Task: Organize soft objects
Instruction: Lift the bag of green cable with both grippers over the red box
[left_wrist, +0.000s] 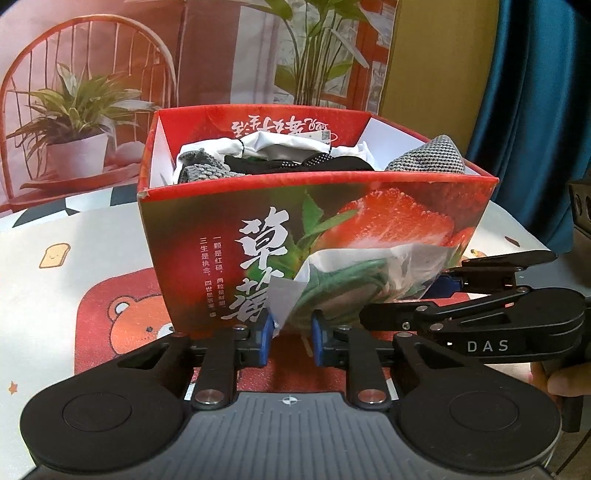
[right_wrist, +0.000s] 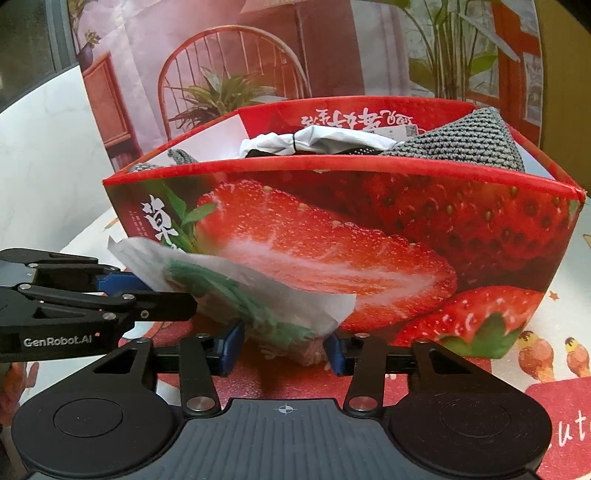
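Because it is only thin see-through plastic with something soft and green folded inside, the little bag (left_wrist: 354, 280) should weigh almost nothing, and it will bend and crinkle when it is lifted. It sits just in front of the strawberry box (left_wrist: 221, 229), close to the box's front wall and low down near the table. The box already has soft things in it, like a gray knitted cloth (left_wrist: 428, 158), a black piece and a white piece. The left gripper (left_wrist: 292, 332) has its blue fingers (left_wrist: 267, 332) close together around one corner of the bag, and the plastic goes down between them, so it looks pinched there, though I cannot be sure how tight. The right gripper (right_wrist: 284, 345) has its blue fingers (right_wrist: 232, 343) wider apart around the other end of the bag, and they reach the bag's edges, but I cannot tell if they press on it. Plastic like this is slippery, so a pinch on the bare edge may slide off. I think it is safer to hold where the green stuff is thick. It will not break, so a firm squeeze is fine. With a hold at both ends it should not droop much on its way up over the front wall of the box.
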